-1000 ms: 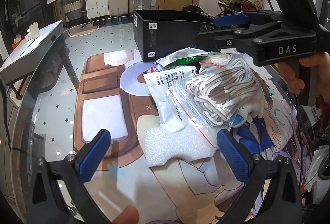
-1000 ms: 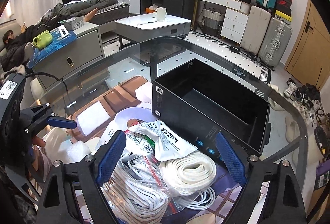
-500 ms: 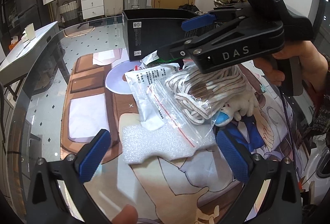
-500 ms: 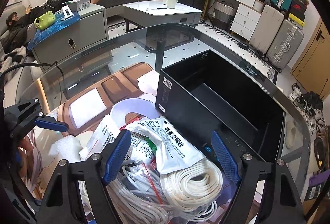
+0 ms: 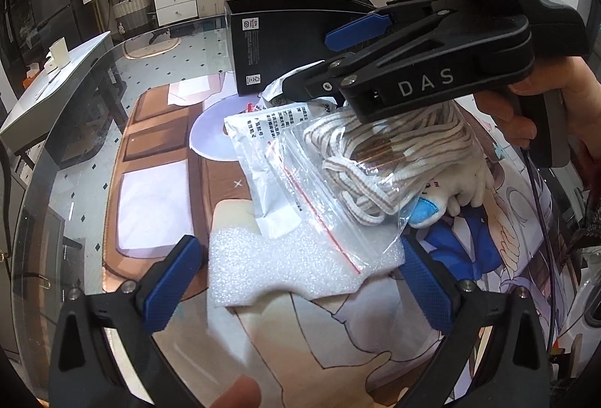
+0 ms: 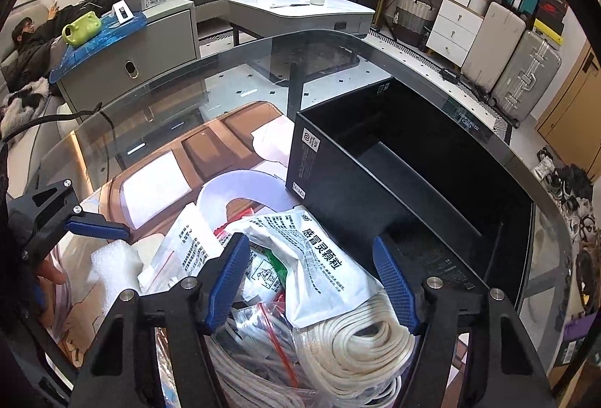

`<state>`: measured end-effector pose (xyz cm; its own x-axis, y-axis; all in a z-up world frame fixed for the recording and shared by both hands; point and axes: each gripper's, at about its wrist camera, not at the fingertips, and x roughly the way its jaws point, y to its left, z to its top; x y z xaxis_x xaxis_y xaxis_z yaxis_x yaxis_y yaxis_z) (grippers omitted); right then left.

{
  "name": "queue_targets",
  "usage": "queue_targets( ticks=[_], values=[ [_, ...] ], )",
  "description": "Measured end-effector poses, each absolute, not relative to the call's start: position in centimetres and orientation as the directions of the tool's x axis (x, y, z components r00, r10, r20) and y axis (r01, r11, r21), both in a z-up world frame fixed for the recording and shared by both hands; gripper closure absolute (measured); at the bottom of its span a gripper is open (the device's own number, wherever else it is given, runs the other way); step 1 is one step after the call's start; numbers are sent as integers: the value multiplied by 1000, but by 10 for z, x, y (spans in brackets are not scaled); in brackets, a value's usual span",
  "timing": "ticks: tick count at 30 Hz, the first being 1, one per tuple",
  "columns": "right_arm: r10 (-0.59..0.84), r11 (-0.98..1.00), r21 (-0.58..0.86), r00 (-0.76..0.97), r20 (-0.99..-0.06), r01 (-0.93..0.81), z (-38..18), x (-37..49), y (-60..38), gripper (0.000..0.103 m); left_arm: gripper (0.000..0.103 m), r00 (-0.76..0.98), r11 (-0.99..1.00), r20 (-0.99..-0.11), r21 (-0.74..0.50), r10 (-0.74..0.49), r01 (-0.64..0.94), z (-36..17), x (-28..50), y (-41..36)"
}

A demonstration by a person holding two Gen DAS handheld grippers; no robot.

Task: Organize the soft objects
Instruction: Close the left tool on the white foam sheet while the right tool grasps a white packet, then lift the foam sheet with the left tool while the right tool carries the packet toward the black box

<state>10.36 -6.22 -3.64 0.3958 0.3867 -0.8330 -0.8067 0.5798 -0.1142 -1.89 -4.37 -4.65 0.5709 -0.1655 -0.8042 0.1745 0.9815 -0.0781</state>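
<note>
A pile of soft goods lies on the printed mat point(image 5: 157, 197). It holds a clear zip bag of striped cord point(image 5: 375, 160), a white printed pouch point(image 6: 319, 269), a coil of white rope point(image 6: 360, 340), a white-and-blue plush toy point(image 5: 450, 197) and a white foam sheet point(image 5: 293, 265). My right gripper point(image 6: 311, 280) reaches down over the pile. Its jaws are closing with the printed pouch and the rope coil between the pads, and no squeeze shows. My left gripper point(image 5: 298, 282) stands open at the near edge of the foam sheet. The empty black box point(image 6: 413, 160) stands just beyond the pile.
The round glass table's edge point(image 6: 338, 36) curves past the box. Beyond it are a grey cabinet point(image 6: 131, 47), a white low table point(image 6: 300, 10), suitcases point(image 6: 518, 70) and a person lying on a sofa point(image 6: 30, 44). A hand point(image 5: 533, 107) holds the right gripper's handle.
The right gripper has come down and in over the pile, and its jaws have narrowed around the pouch and rope. The left gripper has barely moved and stays open.
</note>
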Motion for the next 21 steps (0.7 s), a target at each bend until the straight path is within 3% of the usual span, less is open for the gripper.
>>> queue_targets(
  ticks=[6, 8, 10, 21],
  values=[
    [387, 572, -87, 363, -848, -815, -41, 106, -61, 57, 3, 573, 982, -803, -76, -163, 172, -47, -17, -43],
    [394, 574, -66, 347, -851, -816, -41, 107, -61, 62, 11, 581, 984, -800, -63, -148, 165, -46, -18, -41],
    [395, 574, -65, 346, -851, -816, -40, 107, -61, 71, 11, 582, 984, -799, -68, -153, 166, -46, -18, -39],
    [408, 577, -59, 351, -843, -814, -36, 104, -63, 80, 12, 577, 980, -799, -74, -168, 184, -46, -24, -37]
  ],
)
